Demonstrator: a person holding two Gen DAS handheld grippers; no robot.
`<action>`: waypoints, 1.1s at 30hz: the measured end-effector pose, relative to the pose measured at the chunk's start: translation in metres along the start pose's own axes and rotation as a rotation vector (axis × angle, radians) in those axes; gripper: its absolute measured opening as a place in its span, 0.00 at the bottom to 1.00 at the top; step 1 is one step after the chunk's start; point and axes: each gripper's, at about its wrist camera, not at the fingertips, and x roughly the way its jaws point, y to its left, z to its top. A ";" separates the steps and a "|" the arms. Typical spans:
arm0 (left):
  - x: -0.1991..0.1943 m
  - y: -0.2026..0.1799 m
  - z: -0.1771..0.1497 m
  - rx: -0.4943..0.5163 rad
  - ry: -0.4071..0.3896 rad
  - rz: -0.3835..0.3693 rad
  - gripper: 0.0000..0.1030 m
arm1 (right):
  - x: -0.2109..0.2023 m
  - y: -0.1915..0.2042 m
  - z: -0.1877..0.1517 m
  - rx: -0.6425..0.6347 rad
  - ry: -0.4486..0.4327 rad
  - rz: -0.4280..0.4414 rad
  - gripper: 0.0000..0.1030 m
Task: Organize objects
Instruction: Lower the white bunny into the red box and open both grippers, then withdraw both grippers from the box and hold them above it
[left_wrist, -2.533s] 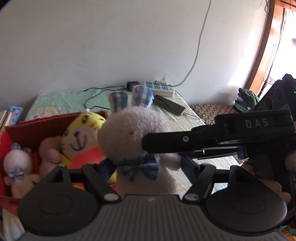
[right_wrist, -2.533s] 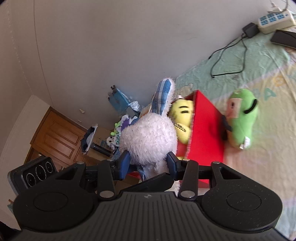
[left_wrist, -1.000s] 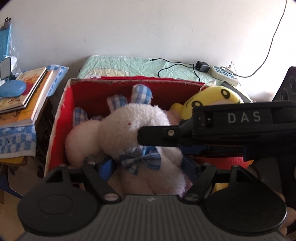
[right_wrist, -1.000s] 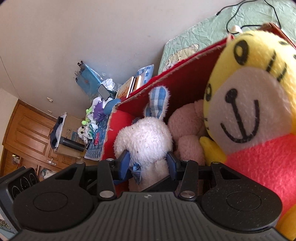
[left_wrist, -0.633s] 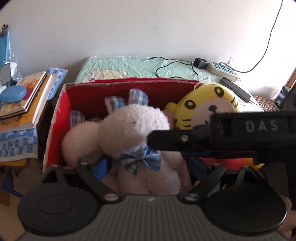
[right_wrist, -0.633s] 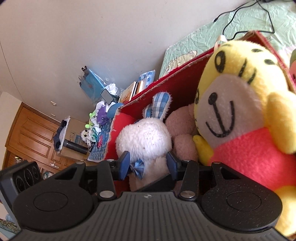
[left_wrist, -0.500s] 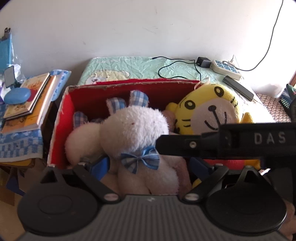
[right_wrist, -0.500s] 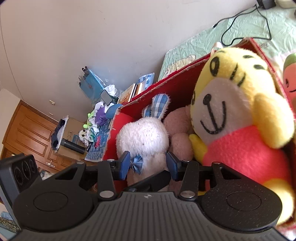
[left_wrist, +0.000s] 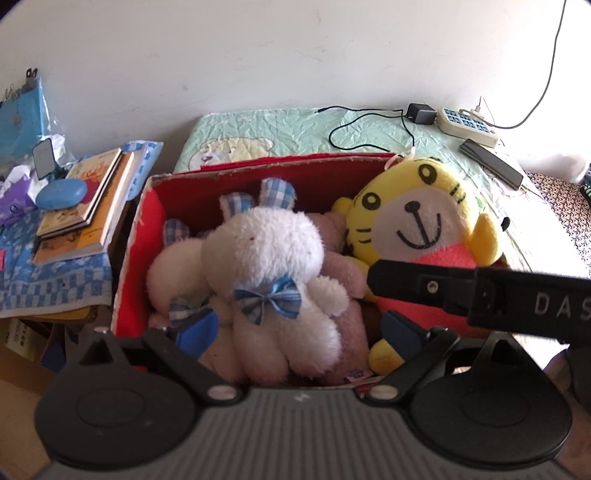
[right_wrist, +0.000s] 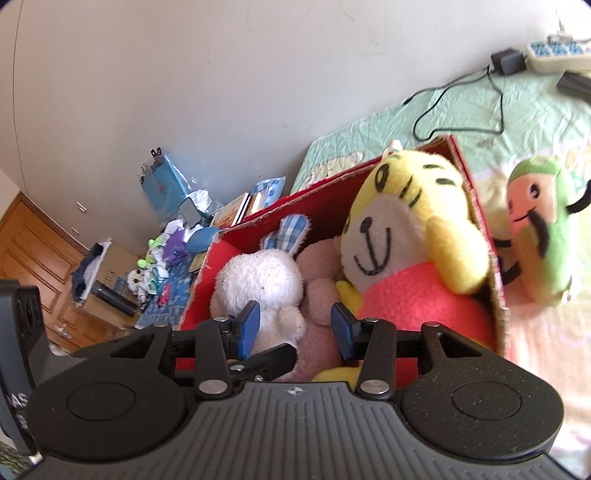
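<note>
A white plush rabbit (left_wrist: 262, 247) with a blue checked bow sits in the red box (left_wrist: 258, 165), leaning on a second white rabbit (left_wrist: 173, 266) and a pink plush (left_wrist: 340, 266). A yellow tiger plush (left_wrist: 417, 221) fills the box's right side. My left gripper (left_wrist: 298, 328) is open, its blue pads wide apart on either side of the rabbit's body. In the right wrist view the rabbit (right_wrist: 262, 284) lies just beyond my right gripper (right_wrist: 295, 326), which is open. The tiger (right_wrist: 406, 229) is to its right, and a green plush (right_wrist: 535, 225) lies outside the box (right_wrist: 332, 177) on the bed.
Books (left_wrist: 85, 206) with a blue case on top are stacked on a cluttered stand left of the box. A power strip (left_wrist: 467, 125), cables and a dark phone (left_wrist: 491, 162) lie on the green bedsheet behind it. A wall stands close behind.
The rabbit went from held in the air by both grippers down into the red box. My left jaws have spread wider, and my right gripper has drawn back to the right, off the rabbit.
</note>
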 end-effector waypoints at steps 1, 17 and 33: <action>-0.001 -0.002 0.000 0.004 -0.001 0.005 0.93 | -0.003 0.001 -0.001 -0.013 -0.008 -0.011 0.45; -0.020 -0.027 -0.001 0.030 -0.018 0.087 0.93 | -0.041 -0.001 -0.010 -0.012 -0.087 -0.182 0.47; -0.021 -0.044 -0.002 0.051 -0.024 0.109 0.93 | -0.054 0.006 -0.017 -0.061 -0.120 -0.330 0.49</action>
